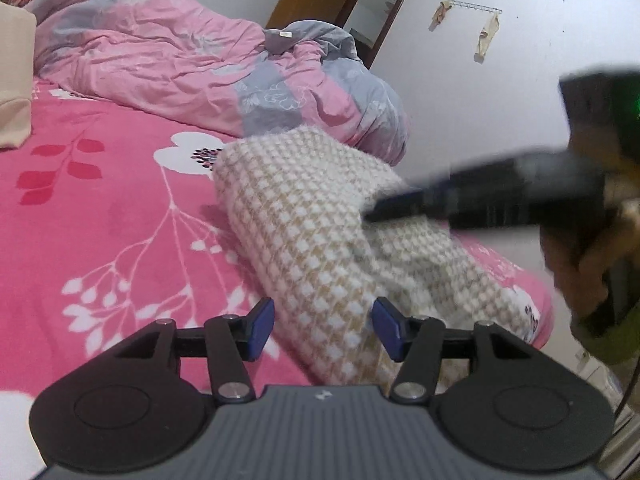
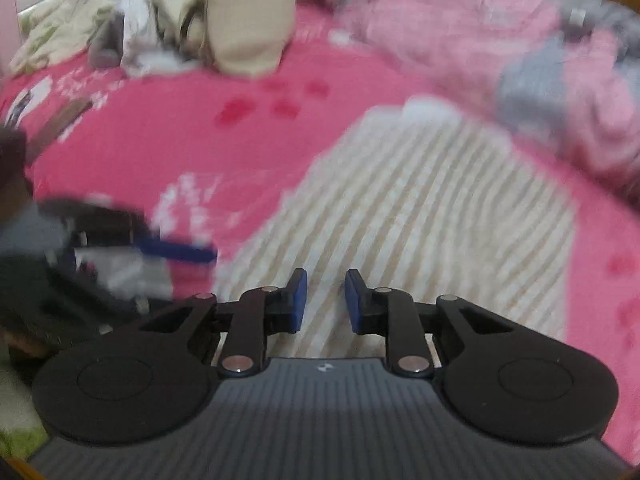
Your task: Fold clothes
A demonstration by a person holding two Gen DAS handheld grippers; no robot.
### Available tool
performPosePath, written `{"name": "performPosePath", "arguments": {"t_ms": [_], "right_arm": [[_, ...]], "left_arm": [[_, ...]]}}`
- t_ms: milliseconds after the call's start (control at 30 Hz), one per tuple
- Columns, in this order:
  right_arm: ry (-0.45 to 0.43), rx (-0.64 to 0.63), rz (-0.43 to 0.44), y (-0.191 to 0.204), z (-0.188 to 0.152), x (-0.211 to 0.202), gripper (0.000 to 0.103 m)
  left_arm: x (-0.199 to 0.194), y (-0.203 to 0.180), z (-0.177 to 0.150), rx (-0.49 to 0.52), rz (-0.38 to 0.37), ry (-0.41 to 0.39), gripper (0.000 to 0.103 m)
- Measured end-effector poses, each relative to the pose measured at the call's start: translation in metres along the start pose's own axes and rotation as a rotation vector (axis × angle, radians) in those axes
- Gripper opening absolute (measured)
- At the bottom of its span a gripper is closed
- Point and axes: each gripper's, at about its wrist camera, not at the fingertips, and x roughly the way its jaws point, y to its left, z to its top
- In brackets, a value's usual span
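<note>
A beige-and-white checked knit garment (image 1: 320, 248) lies on the pink flowered bedsheet (image 1: 100, 208), doubled into a thick fold. My left gripper (image 1: 325, 330) is low over the near end of that fold. The fold's ridge runs between its blue pads, which stand apart beside it without squeezing it, so the gripper is open. My right gripper (image 1: 380, 210), blurred, reaches in from the right with its tips over the middle of the garment. In the right wrist view the right gripper (image 2: 326, 300) hovers above the garment (image 2: 420, 208). Its pads leave a narrow gap with nothing in it. A blue finger (image 2: 180, 252) of the left gripper shows at the left.
A crumpled pink-and-grey quilt (image 1: 180, 52) fills the far side of the bed. A beige pillow (image 2: 248, 20) and a heap of clothes (image 2: 132, 36) lie at the head end. The bed's edge (image 1: 536, 304) is close on the right, beyond it a white wall. A hand (image 1: 580, 272) holds the right gripper.
</note>
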Motion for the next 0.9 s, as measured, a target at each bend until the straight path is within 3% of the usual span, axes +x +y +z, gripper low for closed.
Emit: {"name": "performPosePath", "arguments": {"t_ms": [67,233,333,467,533,600,767,833,900], "right_arm": [[-0.074,0.002,-0.008,-0.002,0.014,-0.004,0.019],[-0.022,-0.083,-0.004,-0.005,-0.013,0.058,0.019],[0.03,-0.019,0.011,-0.013,0.014,0.044,0.019],[-0.061,-0.022,-0.009,-0.016,0.037,0.047,0.018],[-0.013,-0.033,-0.002,-0.022,0.029,0.078,0.018],[-0.026,-0.093,0.009,-0.021,0.022,0.087,0.018],[-0.014,-0.137,-0.013,-0.013,0.073,0.074,0.018],[-0.019,-0.108,-0.025,-0.02,0.082,0.089,0.017],[0.05,-0.144,-0.058,-0.028,0.068,0.126,0.017]], "left_arm": [[0.004,0.001,0.002,-0.015,-0.002,0.004,0.057],[0.012,0.003,0.005,-0.033,0.003,0.022,0.058],[0.012,0.003,0.005,-0.036,-0.014,0.021,0.058],[0.014,0.003,0.005,-0.037,-0.007,0.029,0.056],[0.013,0.003,0.005,-0.026,0.006,0.028,0.057],[0.012,0.003,0.005,-0.028,-0.007,0.029,0.056],[0.011,0.003,0.0,-0.044,-0.018,0.022,0.057],[0.01,0.002,-0.002,-0.043,-0.01,0.021,0.057],[0.009,0.001,-0.002,-0.031,-0.005,0.014,0.057]]}}
